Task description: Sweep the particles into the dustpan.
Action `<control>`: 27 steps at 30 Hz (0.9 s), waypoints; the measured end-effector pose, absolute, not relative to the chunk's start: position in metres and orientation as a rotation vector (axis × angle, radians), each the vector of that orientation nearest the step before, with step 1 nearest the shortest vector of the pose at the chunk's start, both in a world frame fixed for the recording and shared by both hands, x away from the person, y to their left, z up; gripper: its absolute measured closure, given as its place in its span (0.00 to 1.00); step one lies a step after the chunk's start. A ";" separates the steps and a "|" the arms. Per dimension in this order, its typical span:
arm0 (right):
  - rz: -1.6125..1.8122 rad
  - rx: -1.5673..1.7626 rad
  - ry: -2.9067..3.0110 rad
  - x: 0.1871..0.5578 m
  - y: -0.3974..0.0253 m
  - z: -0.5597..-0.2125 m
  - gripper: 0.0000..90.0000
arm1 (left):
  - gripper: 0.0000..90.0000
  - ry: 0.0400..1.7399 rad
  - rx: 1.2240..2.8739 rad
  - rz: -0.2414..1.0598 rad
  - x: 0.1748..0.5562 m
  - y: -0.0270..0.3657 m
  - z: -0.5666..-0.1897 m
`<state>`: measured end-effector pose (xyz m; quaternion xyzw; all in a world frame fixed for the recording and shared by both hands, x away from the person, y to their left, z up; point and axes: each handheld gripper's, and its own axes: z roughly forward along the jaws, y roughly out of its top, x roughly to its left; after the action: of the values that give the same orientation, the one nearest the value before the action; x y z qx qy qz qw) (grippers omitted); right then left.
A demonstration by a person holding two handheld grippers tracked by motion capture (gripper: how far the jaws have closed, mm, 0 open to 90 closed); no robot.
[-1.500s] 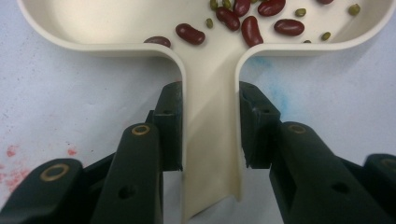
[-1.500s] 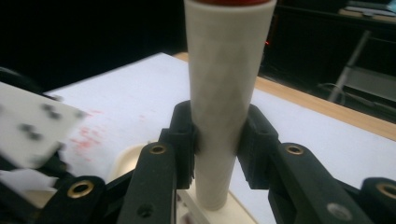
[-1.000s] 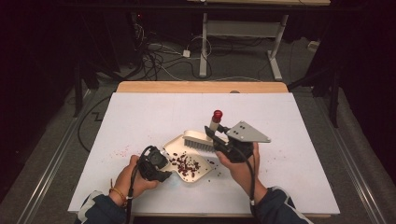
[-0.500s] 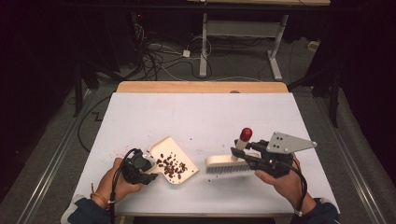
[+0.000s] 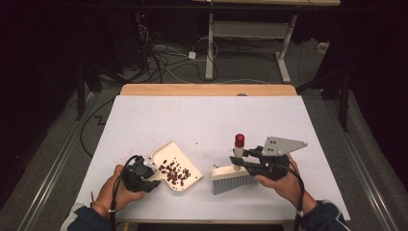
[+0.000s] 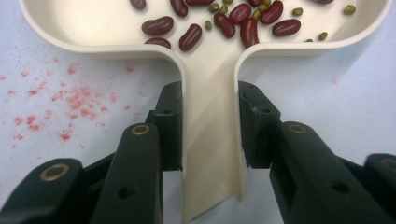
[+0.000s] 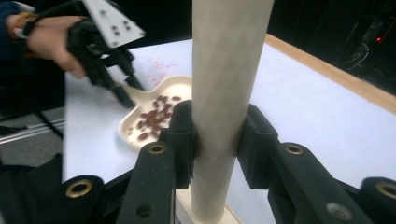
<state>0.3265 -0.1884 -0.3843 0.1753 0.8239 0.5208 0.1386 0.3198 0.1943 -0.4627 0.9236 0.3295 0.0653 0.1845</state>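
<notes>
Left gripper (image 5: 150,174) clamps the dustpan (image 5: 174,166) handle, beans (image 5: 174,171) gathered inside; right gripper (image 5: 239,162) clamps the brush (image 5: 232,177); emptying seemingly remains.

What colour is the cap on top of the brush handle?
Red: the small rounded cap tops the cream plastic brush's upright handle, clearest in the high view.
</notes>
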 end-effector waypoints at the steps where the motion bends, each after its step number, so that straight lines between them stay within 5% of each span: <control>1: 1.495 0.498 2.389 0.332 -0.183 -0.385 0.78 | 0.71 0.931 2.602 0.185 0.320 0.194 -0.463; 12: 1.557 0.574 2.391 0.385 -0.148 -0.388 0.78 | 0.71 0.929 2.593 0.179 0.319 0.195 -0.464; 27: 1.692 0.783 2.067 0.386 -0.173 -0.363 0.78 | 0.71 0.941 2.612 0.194 0.319 0.191 -0.463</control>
<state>0.3855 -0.1731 -0.3634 0.2769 0.7306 0.5981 0.1782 0.3189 0.1913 -0.4627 0.9235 0.3327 0.0687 0.1782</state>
